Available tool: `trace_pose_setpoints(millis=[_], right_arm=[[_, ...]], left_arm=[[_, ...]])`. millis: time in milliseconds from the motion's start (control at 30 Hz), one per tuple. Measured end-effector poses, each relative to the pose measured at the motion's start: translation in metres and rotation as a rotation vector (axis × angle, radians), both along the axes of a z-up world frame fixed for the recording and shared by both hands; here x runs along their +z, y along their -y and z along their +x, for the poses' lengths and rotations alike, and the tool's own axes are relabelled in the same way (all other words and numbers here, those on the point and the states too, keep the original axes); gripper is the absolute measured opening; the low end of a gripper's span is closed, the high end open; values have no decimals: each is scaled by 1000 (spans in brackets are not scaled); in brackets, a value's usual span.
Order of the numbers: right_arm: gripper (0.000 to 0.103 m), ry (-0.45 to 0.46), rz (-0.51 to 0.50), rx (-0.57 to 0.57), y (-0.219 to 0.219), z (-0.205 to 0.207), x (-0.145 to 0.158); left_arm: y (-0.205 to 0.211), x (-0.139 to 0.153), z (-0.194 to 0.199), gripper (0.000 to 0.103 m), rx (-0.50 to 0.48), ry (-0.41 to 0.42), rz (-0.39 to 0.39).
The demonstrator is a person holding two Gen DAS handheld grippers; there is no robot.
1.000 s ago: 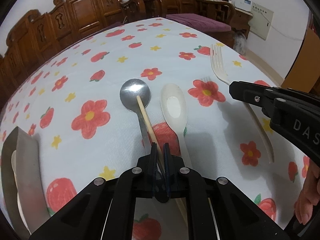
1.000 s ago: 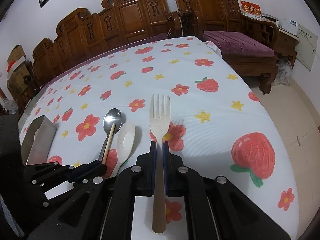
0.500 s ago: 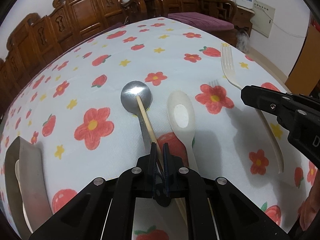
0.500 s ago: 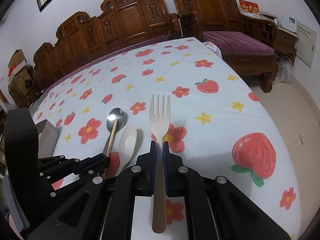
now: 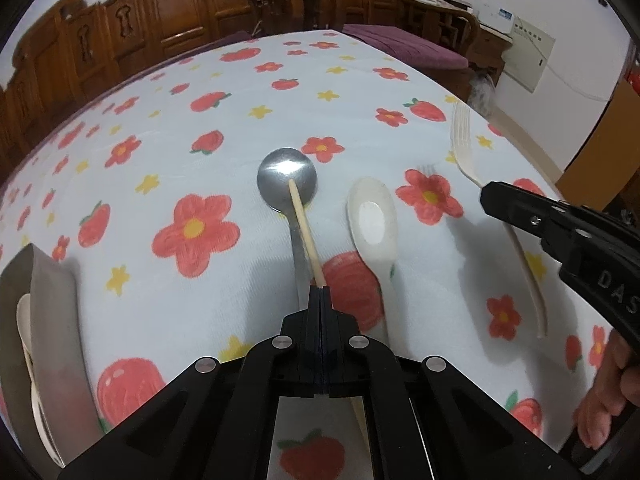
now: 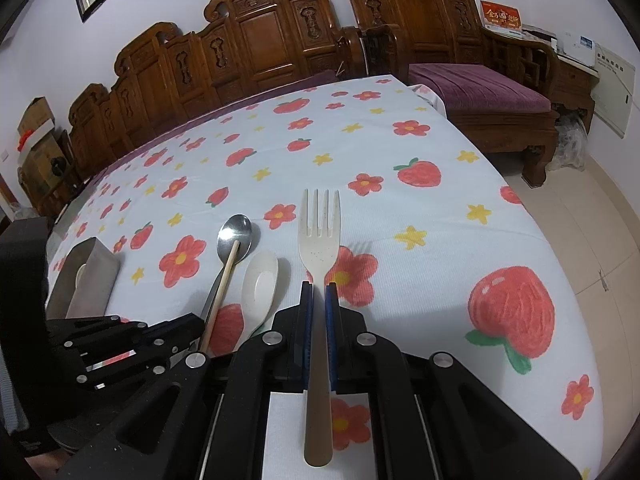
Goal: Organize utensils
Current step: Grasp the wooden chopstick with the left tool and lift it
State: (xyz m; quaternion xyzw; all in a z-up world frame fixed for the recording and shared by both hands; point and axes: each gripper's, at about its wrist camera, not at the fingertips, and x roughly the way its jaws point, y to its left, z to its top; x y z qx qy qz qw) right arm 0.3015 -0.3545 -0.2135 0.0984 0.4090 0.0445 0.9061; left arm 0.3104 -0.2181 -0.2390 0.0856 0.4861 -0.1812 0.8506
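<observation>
At the near edge of the table, the right gripper (image 6: 319,288) has its two blue-padded fingers (image 6: 307,320) pressed against the neck of a cream fork (image 6: 319,236). The fork's tan handle runs back between the fingers toward the camera, and its tines point away over the flowered tablecloth (image 6: 420,200), raised a little so that a shadow falls on the cloth to the right of them. To the left, the left gripper (image 5: 320,292) is fully closed, its fingers squeezed together on the near part of a thin wooden chopstick (image 5: 304,232). The chopstick slants away from the fingertips, and its far tip sits over the bowl of a metal spoon (image 5: 287,180) that lies flat on the cloth, handle pointing near. Whether the tip touches the bowl I cannot tell. Just right of the metal spoon lies a white ceramic soup spoon (image 5: 372,220), bowl up and handle toward the near edge, apart from the chopstick. In the left wrist view the right gripper (image 5: 492,196) shows at the right edge with the fork (image 5: 464,148) held in it, and part of a hand (image 5: 608,404) is visible below. At the far left stands a grey metal holder (image 6: 86,280), open at the top, with a pale utensil (image 6: 82,274) already inside. Beyond the table stand carved wooden chairs (image 6: 272,40) and a bench with a purple cushion (image 6: 480,88).
</observation>
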Motion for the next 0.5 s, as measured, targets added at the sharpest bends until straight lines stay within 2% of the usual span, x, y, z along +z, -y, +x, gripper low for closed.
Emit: trace_pose_setpoints(millis=[67,167,233,300,433,467,500], right_arm=[[8,0,2,0,0,0,0],[8,1,4,0,0,0,0],[8,2,6,-2,0,0,-1],[8,2,8,-3,0,0,0],[8,4,11,-4,1,1,0],[8,3,11,-4,1,1,0],[8,2,12,-4,1,1,-1]], left_arm=[[3,-1,-2,6,-15,-3,16],[8,-5,-3,7,-35,-14,29],[12,-5,-4,18,-52,-14,36],[18,-5,-6,22,-80,-43,27],[26,-7,-9,21,-88,-29,58],[25,-7,-9,20,-82,-32,53],[25,-7,-9,13,-78,-31,53]])
